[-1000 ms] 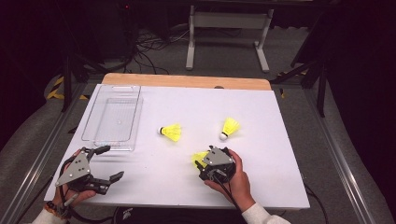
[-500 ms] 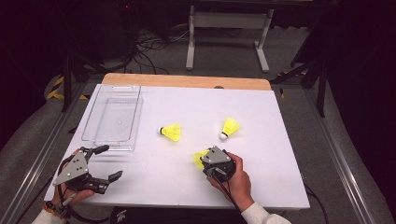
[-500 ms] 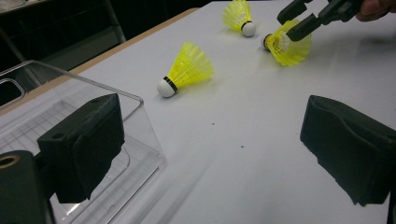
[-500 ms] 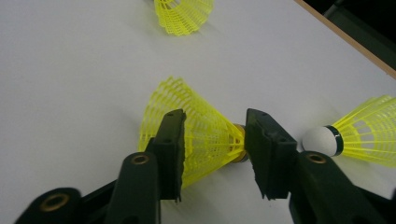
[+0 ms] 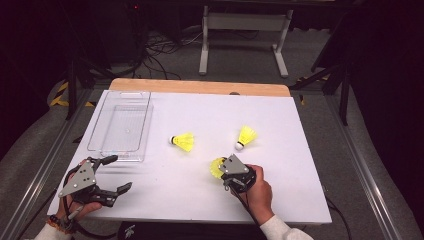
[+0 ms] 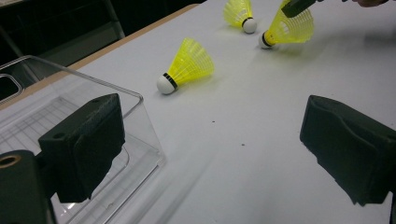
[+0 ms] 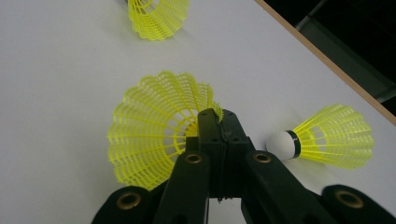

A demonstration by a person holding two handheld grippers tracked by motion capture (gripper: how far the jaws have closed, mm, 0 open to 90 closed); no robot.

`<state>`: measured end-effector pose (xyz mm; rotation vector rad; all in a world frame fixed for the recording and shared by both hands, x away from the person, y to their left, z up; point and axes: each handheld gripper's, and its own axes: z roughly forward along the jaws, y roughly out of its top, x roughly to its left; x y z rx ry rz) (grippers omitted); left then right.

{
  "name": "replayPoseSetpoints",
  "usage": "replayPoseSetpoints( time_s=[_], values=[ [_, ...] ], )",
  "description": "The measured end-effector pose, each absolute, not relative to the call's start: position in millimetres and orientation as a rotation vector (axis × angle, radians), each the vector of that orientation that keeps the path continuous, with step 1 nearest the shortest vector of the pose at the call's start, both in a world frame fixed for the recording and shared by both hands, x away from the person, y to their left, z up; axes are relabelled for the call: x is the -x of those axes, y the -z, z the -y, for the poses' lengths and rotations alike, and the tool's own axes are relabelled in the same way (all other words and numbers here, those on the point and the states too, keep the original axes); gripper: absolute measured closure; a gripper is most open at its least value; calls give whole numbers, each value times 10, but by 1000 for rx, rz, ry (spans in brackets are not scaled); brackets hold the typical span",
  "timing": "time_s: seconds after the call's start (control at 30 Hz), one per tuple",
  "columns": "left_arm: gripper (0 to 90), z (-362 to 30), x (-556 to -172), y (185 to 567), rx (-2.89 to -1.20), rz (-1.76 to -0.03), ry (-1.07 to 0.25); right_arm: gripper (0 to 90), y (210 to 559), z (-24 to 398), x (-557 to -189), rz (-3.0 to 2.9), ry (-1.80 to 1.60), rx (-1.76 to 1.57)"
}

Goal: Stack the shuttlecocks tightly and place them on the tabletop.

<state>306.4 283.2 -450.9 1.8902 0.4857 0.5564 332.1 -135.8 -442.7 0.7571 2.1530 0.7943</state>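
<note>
While the right gripper [image 7: 219, 121], whose jaws have just been closing, pinches the skirt rim of a yellow shuttlecock [image 7: 154, 126] at lower centre of the high view, the left gripper [image 5: 112, 172] rests wide open, empty, at lower left.

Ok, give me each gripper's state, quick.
Left gripper: open, holding nothing, beside the clear tray.
Right gripper: jaws have just closed, shut on the skirt rim of a yellow shuttlecock.

No legible text or labels anywhere.
</note>
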Motion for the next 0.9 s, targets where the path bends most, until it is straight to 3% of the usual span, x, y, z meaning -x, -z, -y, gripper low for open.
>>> replayPoseSetpoints(
  time_s=[0.6,0.9],
  values=[
    [74,-2827,-3085,4519,-1898,-501,-537,900,4212,1349,-3729,-2171,-1091,-830],
    [75,-2818,-3084,4524,-1902,-494,-533,900,4324,1287,-3981,-2269,-1234,-874]
  ],
)
